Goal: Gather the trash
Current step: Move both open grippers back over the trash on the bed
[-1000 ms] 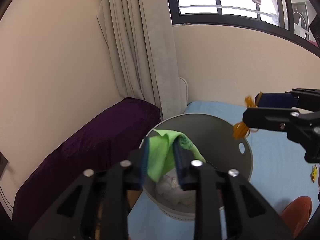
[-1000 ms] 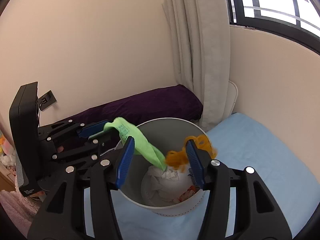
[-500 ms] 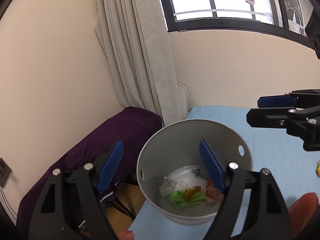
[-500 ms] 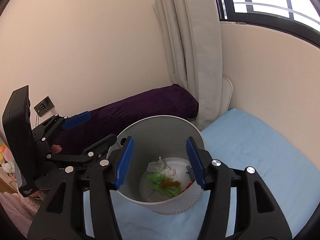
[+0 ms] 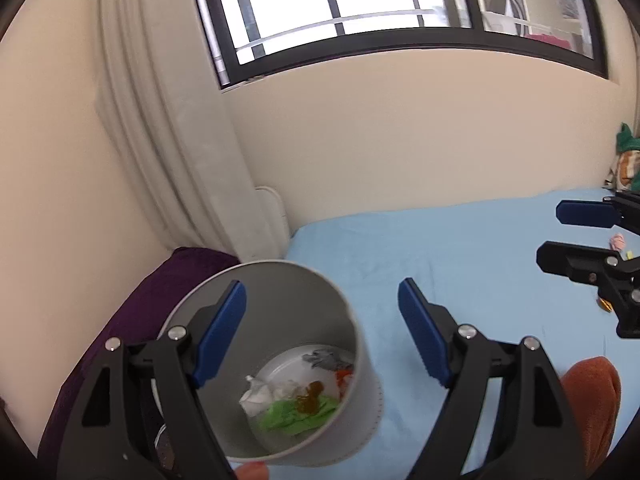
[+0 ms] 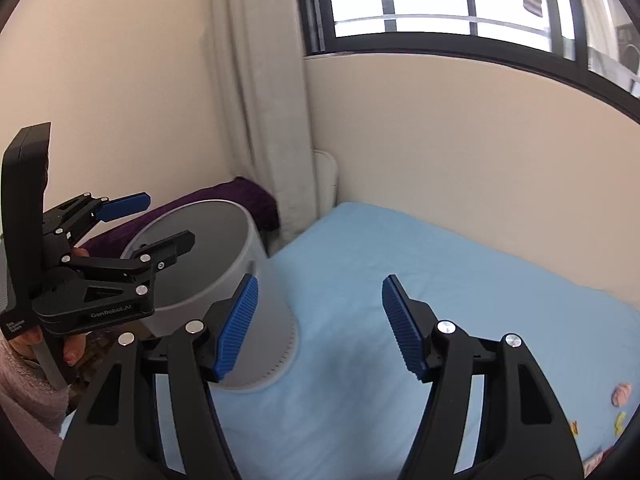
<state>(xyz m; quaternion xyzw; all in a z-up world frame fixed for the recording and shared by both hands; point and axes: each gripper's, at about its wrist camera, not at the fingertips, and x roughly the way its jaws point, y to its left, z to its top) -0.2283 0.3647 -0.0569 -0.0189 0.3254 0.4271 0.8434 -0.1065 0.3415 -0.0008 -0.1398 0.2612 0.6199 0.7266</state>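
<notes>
Both claws wide, empty: left claw [image 5: 320, 332] just opened, right claw [image 6: 318, 322] opening. Blue bed [image 6: 460, 280] below; bin [image 5: 280, 280] under left claw; curtain [image 5: 160, 140], window [image 5: 360, 20] ahead.

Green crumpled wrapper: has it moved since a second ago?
Yes. The green crumpled wrapper has dropped out of the left gripper to the bottom of the grey round bin.
</notes>
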